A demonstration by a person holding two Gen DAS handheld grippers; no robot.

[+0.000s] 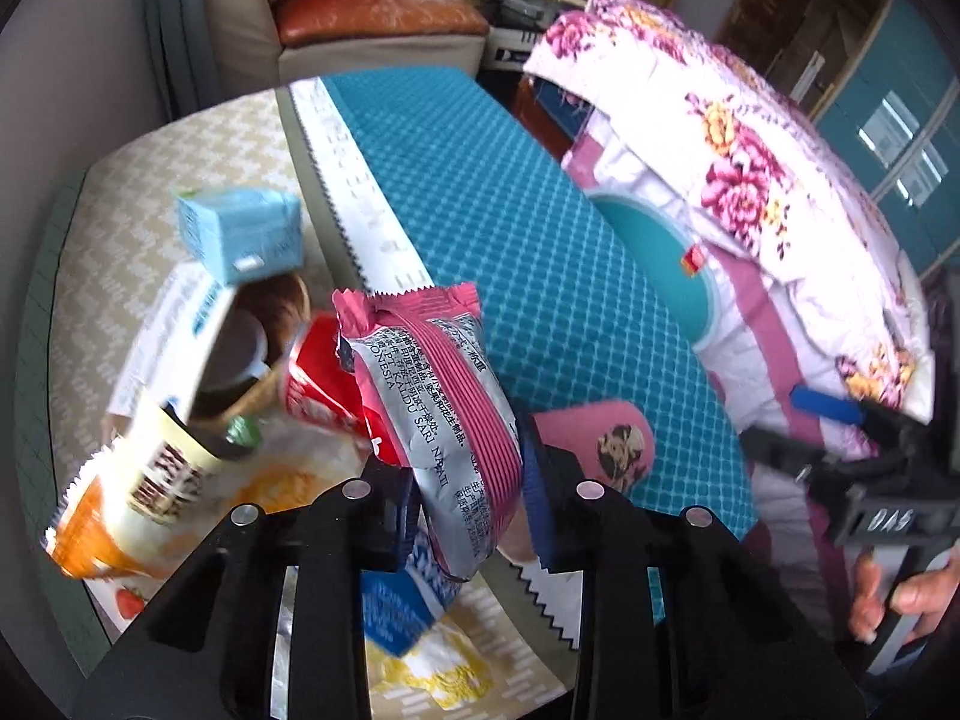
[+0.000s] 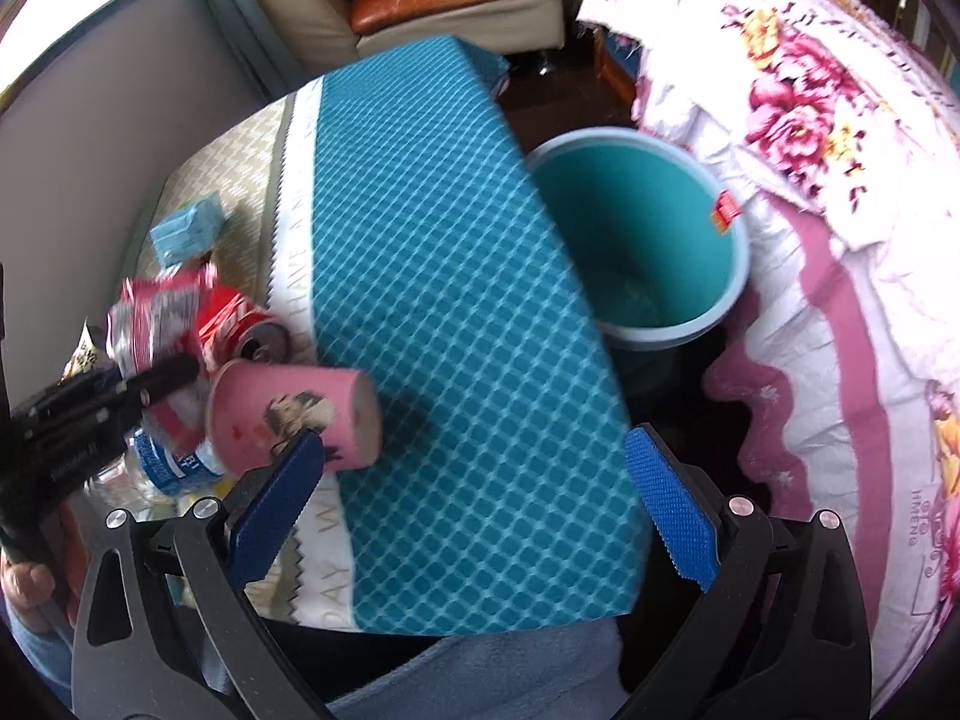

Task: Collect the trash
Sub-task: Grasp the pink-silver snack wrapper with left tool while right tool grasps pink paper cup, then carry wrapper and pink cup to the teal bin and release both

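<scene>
My left gripper [image 1: 474, 480] has its jaws squeezed tight on a pink snack wrapper [image 1: 438, 408], held up over the trash heap by the red can [image 1: 318, 384] on the bench [image 1: 510, 228], while my right gripper [image 2: 474, 498] hangs wide open near the teal bin [image 2: 648, 240].

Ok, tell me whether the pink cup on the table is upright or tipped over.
Tipped over. The pink cup lies on its side on the teal tablecloth, open mouth facing the red can, base toward the right wrist camera's right.
</scene>
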